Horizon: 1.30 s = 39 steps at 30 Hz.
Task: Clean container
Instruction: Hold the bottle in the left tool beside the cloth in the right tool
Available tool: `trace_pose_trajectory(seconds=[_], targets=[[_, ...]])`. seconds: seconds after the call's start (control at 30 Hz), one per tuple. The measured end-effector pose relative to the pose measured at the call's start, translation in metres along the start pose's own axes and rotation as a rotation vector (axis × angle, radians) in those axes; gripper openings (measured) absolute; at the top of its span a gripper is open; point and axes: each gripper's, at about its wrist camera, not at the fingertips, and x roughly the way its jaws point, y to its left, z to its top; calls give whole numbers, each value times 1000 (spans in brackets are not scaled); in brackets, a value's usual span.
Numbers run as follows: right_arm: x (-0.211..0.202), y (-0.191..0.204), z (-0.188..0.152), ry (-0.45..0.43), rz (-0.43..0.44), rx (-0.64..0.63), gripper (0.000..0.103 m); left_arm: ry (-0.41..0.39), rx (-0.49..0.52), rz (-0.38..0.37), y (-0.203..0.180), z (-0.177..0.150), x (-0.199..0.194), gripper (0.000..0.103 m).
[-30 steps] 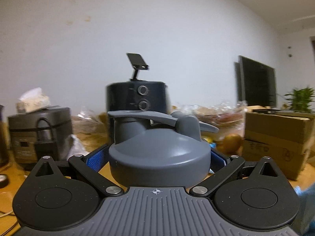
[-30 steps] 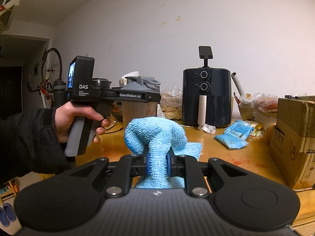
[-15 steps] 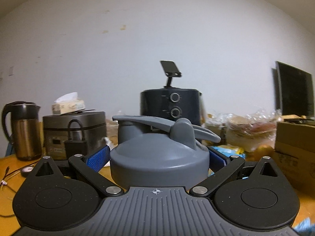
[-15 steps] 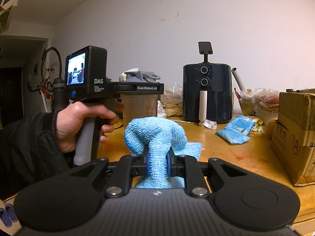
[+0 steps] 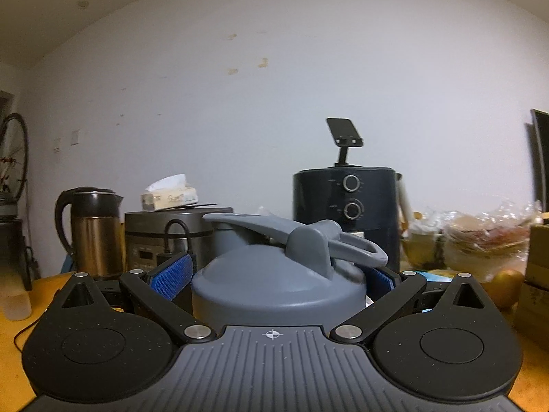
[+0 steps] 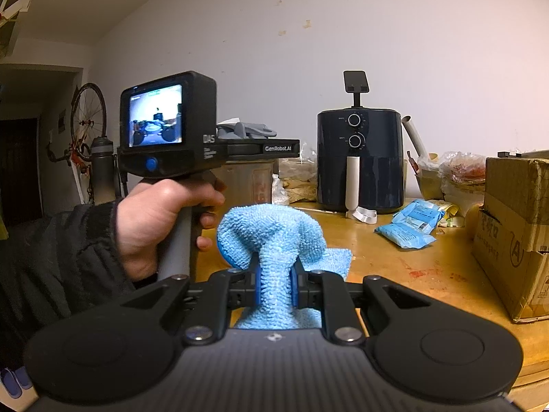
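The container's grey flip-top lid (image 5: 278, 285) fills the middle of the left wrist view, gripped from both sides by the blue pads (image 5: 171, 278) of my left gripper (image 5: 274, 274). In the right wrist view a hand holds that left gripper (image 6: 260, 147) level above the table, with the container's cloudy body (image 6: 247, 182) hanging below and its lid (image 6: 245, 130) above. My right gripper (image 6: 274, 274) is shut on a light blue cloth (image 6: 271, 233), bunched above the fingers, low and to the right of the container.
A dark air fryer (image 6: 358, 161) stands at the back of the wooden table (image 6: 394, 267). A kettle (image 5: 92, 233), a rice cooker (image 5: 161, 237) and a tissue box (image 5: 170, 197) are at left. Blue packets (image 6: 408, 226) and a cardboard box (image 6: 514, 226) lie right.
The left gripper has swung to the left with the container, so its view has panned from the box and screen to the kettle. Its display now faces the right camera. The right gripper kept still.
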Motion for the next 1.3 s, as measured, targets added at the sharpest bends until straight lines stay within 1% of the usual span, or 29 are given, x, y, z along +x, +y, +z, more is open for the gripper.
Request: trace_pose_trajectory(seconds=[0.1,0.3,0.47,0.5,0.6,0.77,1.13,1.23,1.3], targets=[[1,-1,0,2,1,5,14,2,4,34,-5,0,1,103],[1,-2,-1,0,-1,6,14,29,14,74,-10,0,6,103],[2,-3,-2,2,-1,5,14,36,9,82,-13,0,8,102],[3,-3,-2,2,-1,5,14,36,10,83,-13,0,7,96],[4,-3,-2,2,-1,6,14,37,6,86,-13,1,6,95],[4,-4,-1,1,-1,9,14,43,11,53,-9,1,7,95],[4,-3,-3,4,1,12,14,46,27,-78,0,-1,8,95],[4,-2,-3,3,1,13,14,41,35,-128,3,-2,8,95],[3,-2,-2,4,-1,12,14,33,43,-176,7,-3,9,95]])
